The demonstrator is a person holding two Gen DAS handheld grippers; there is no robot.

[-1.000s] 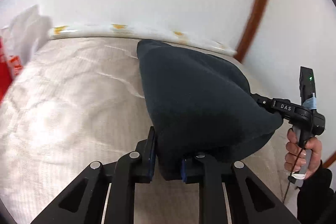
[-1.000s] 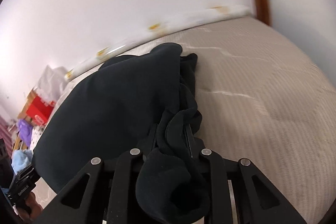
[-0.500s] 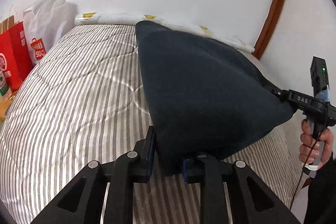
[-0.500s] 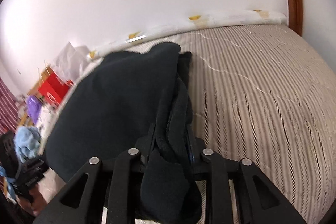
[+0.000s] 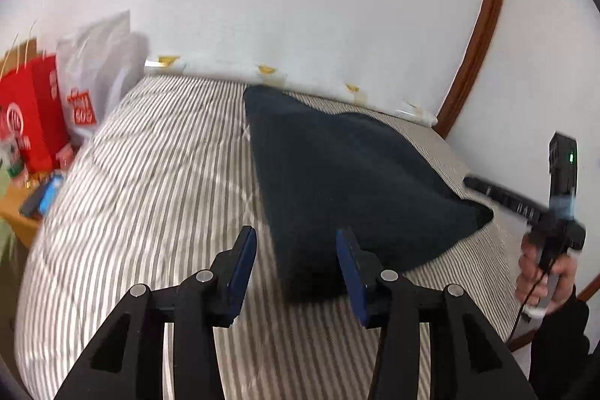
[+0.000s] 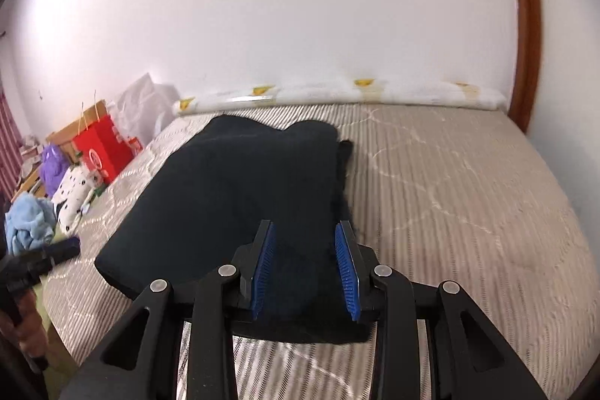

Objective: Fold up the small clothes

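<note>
A dark navy garment (image 5: 356, 175) lies folded flat on the striped mattress (image 5: 150, 175). My left gripper (image 5: 296, 250) hovers over its near corner; the jaws are opening, and the corner lies between the blue pads with neither pressing on it. In the right wrist view the same garment (image 6: 243, 194) stretches away from my right gripper (image 6: 304, 250). Its jaws are opening too, with the near edge of the cloth lying loose between the pads. A hand (image 5: 543, 272) holds the right gripper's handle at the bed's right side.
A rolled white pad with yellow prints (image 6: 337, 92) lies along the wall. Red and white shopping bags (image 5: 56, 107) stand left of the bed. A pile of blue, spotted and purple clothes (image 6: 56, 194) sits at the left bed edge. A wooden door frame (image 6: 525, 25) rises at right.
Both grippers held the lifted garment by its near corners; now both have opened and let go. The garment has dropped flat on the mattress and both grippers have drawn back.
</note>
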